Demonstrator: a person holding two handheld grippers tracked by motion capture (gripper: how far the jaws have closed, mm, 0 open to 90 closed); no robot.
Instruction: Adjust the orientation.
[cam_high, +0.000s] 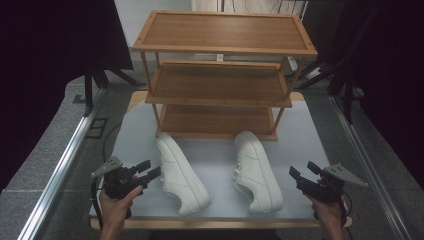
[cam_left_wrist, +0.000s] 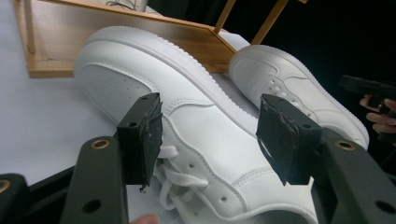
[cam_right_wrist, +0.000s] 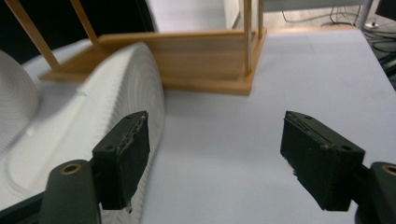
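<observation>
Two white sneakers lie on the grey table (cam_high: 300, 130) in the lower centre of the high view, directly in front of the bottom tier of a three-tier wooden rack (cam_high: 220, 85). The left shoe (cam_high: 180, 172) and the right shoe (cam_high: 256, 170) both lie with one end near or against the rack's lowest shelf and the other toward the bottom edge of the frame; the pair is well apart, which leaves room for a gripper on each side. The left gripper (cam_high: 152, 169) sits at lower left, just beside the left shoe, jaws open and empty; in the left gripper view the shoe's laced upper lies between the two black pads (cam_left_wrist: 142, 135) without contact, an alignment suited to closing across the shoe's width. The right gripper (cam_high: 305, 171) sits at lower right, near the right shoe, jaws likewise open with nothing held; in the right gripper view its left pad stands next to the ribbed sole edge. The work in hand is judged to be lifting each shoe onto the rack; neither shoe is gripped yet.
</observation>
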